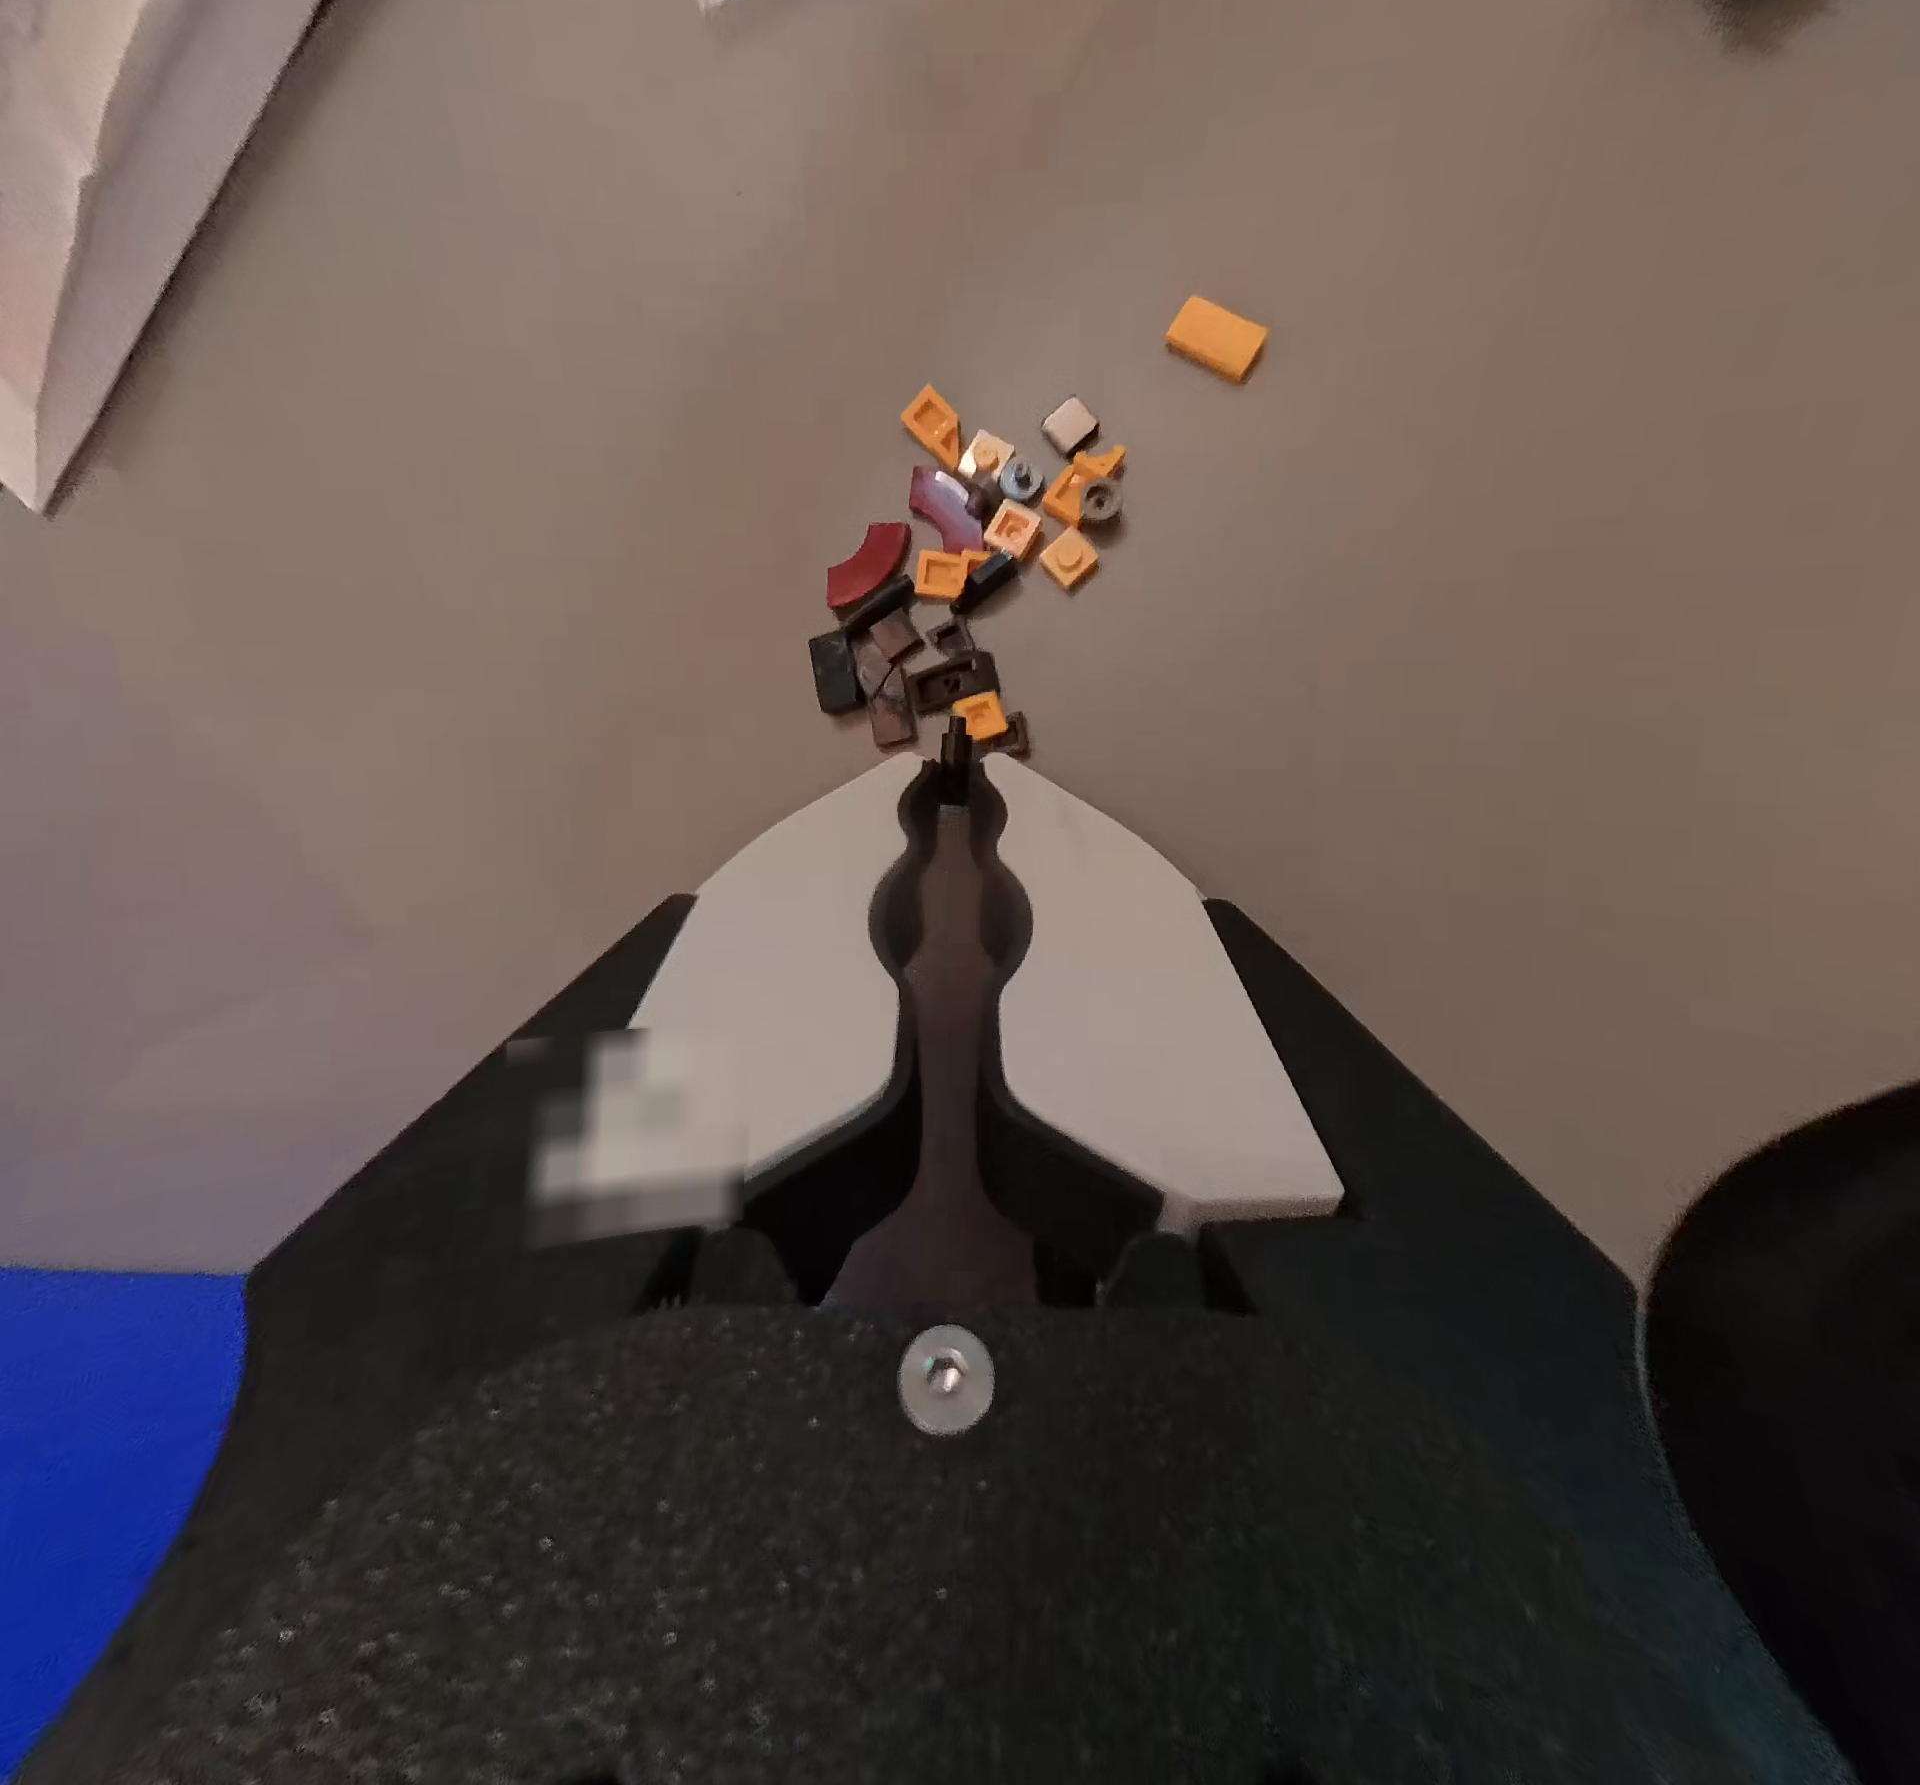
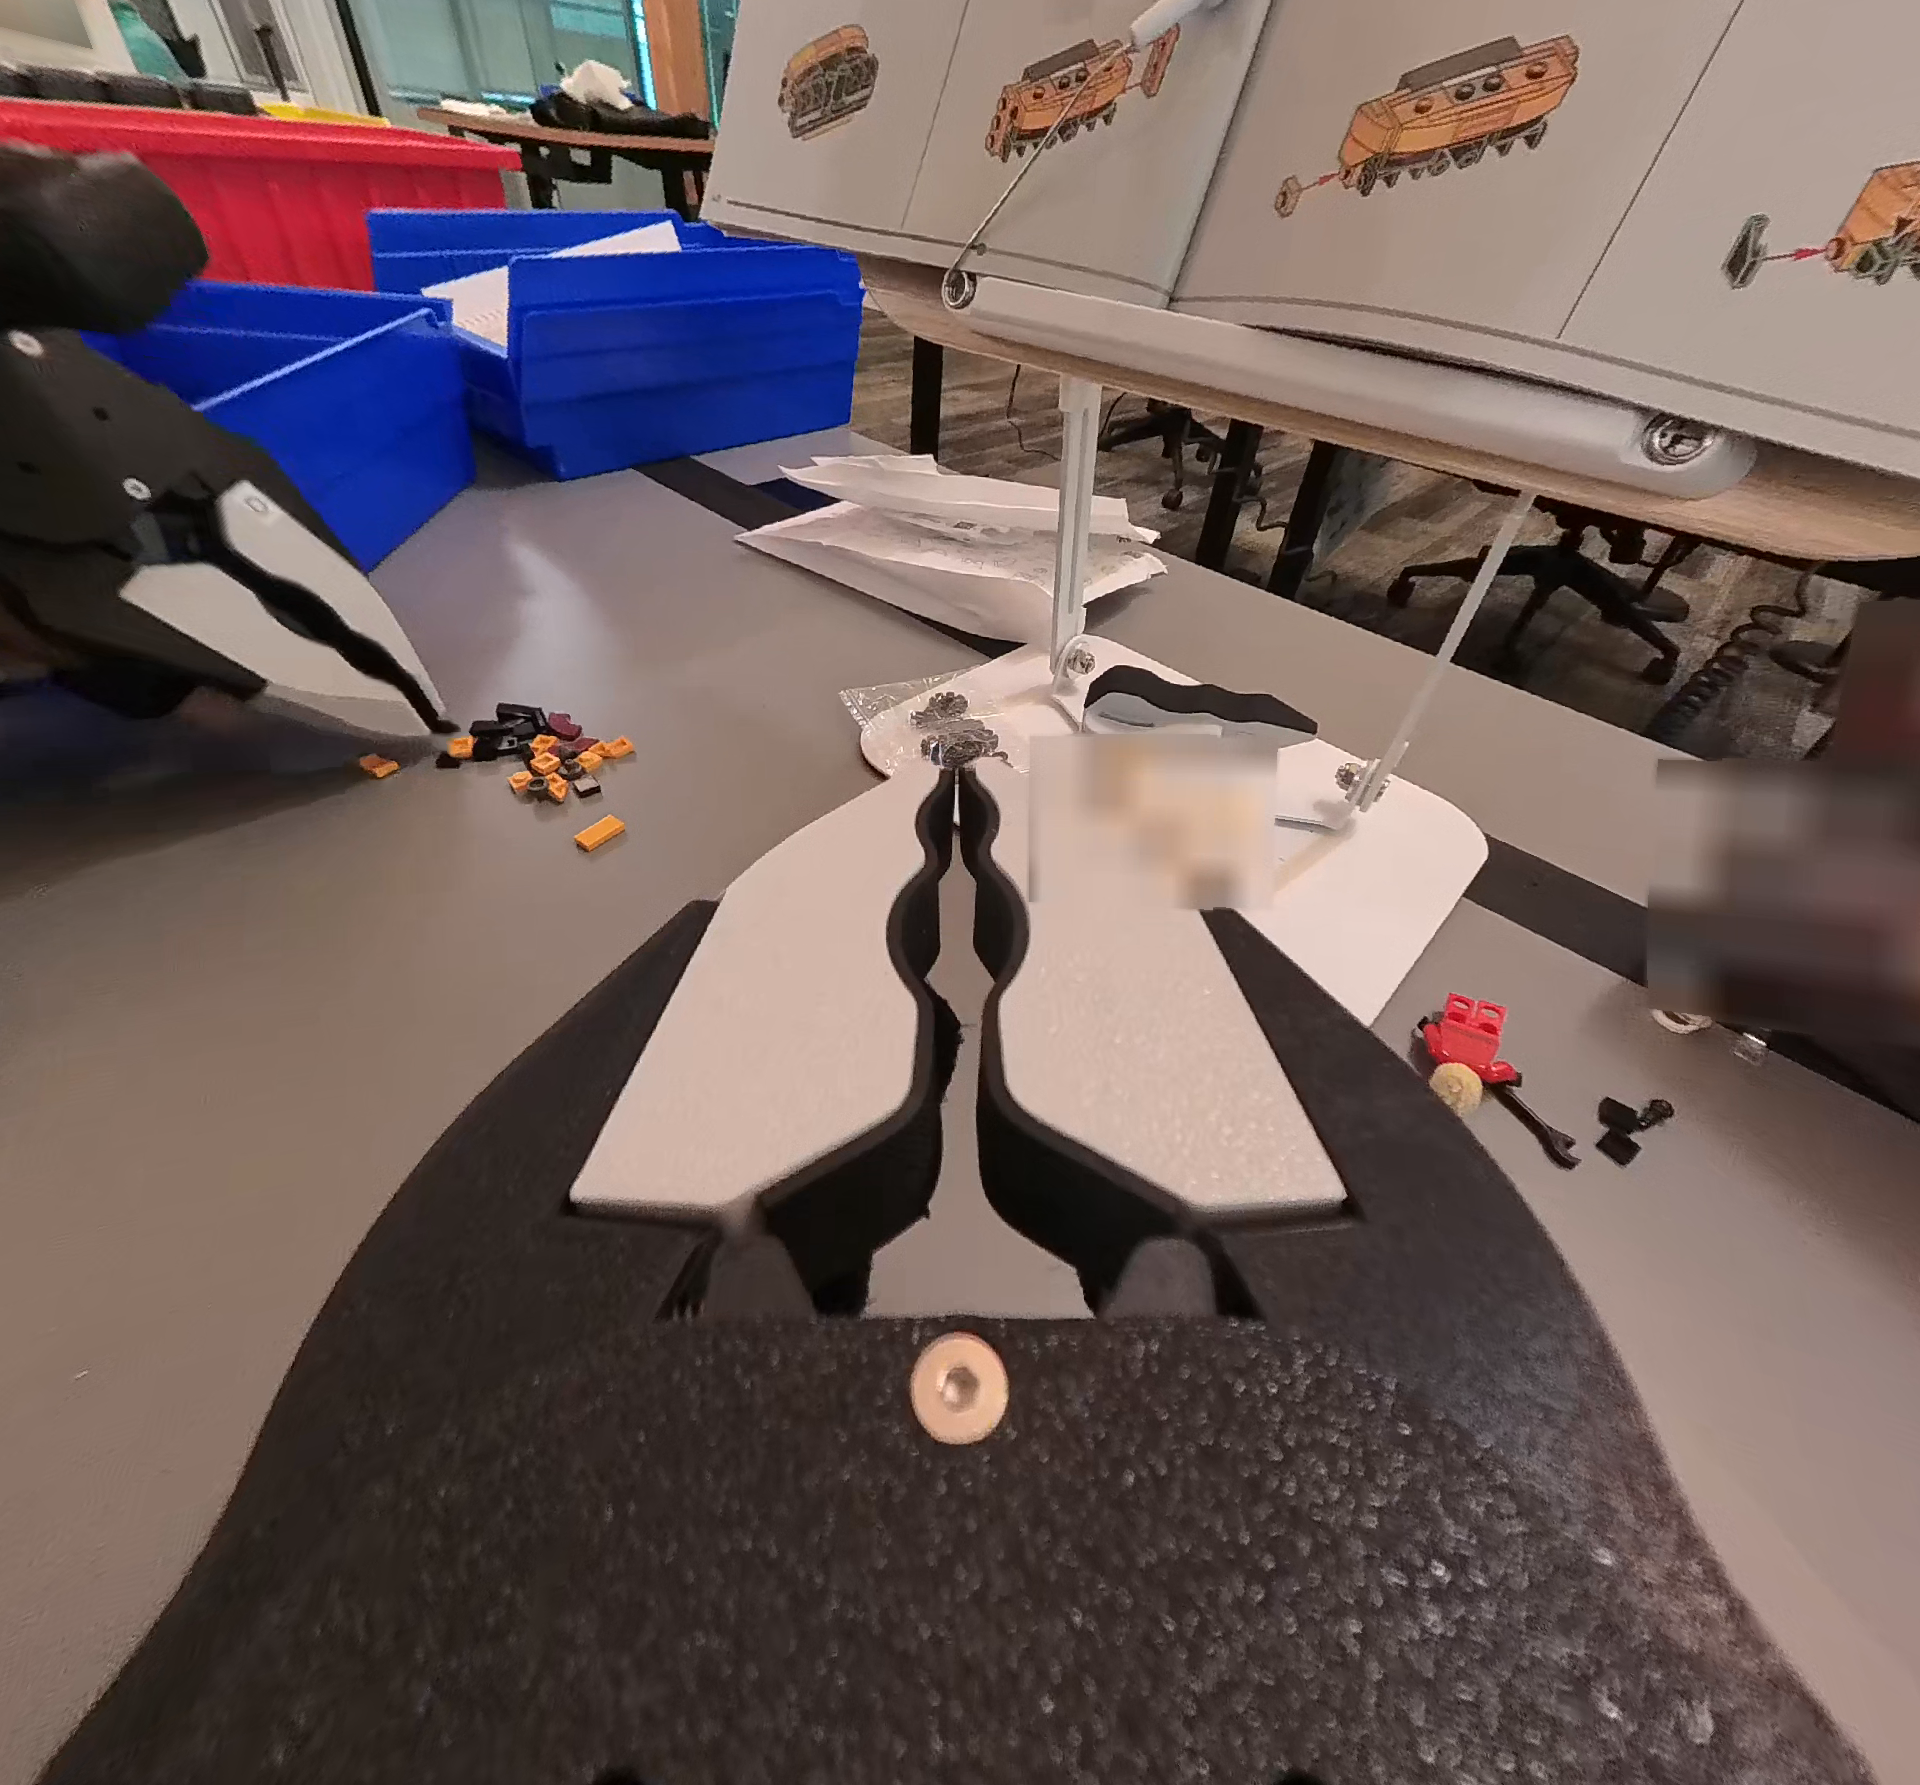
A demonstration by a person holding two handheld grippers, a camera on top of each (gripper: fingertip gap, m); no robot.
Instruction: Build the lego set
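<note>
A small pile of loose lego pieces (image 1: 961,582), orange, black and dark red, lies on the grey table; it also shows in the right wrist view (image 2: 545,753). One orange tile (image 1: 1216,338) lies apart from the pile. My left gripper (image 1: 954,764) is shut on a small black piece (image 1: 953,750) at the near edge of the pile; it shows at the left of the right wrist view (image 2: 431,717). My right gripper (image 2: 956,779) is shut and empty, held above the table and pointing at the base of the instruction stand (image 2: 1382,862).
The open instruction booklet (image 2: 1351,94) rests on the stand. A clear bag of small parts (image 2: 935,727) lies by the stand base. Red and black lego parts (image 2: 1475,1049) lie at the right. Blue bins (image 2: 665,353) and a red bin (image 2: 260,177) stand behind. Paper bags (image 2: 956,530) lie beyond. The left gripper's tips are roughly 25 cm from the right gripper's. The orange tile (image 1: 1216,338) is closer to my left gripper, around 9 cm from its tips; the right tips are 20 cm off. My right wrist view (image 2: 597,828) looks at it from another angle.
</note>
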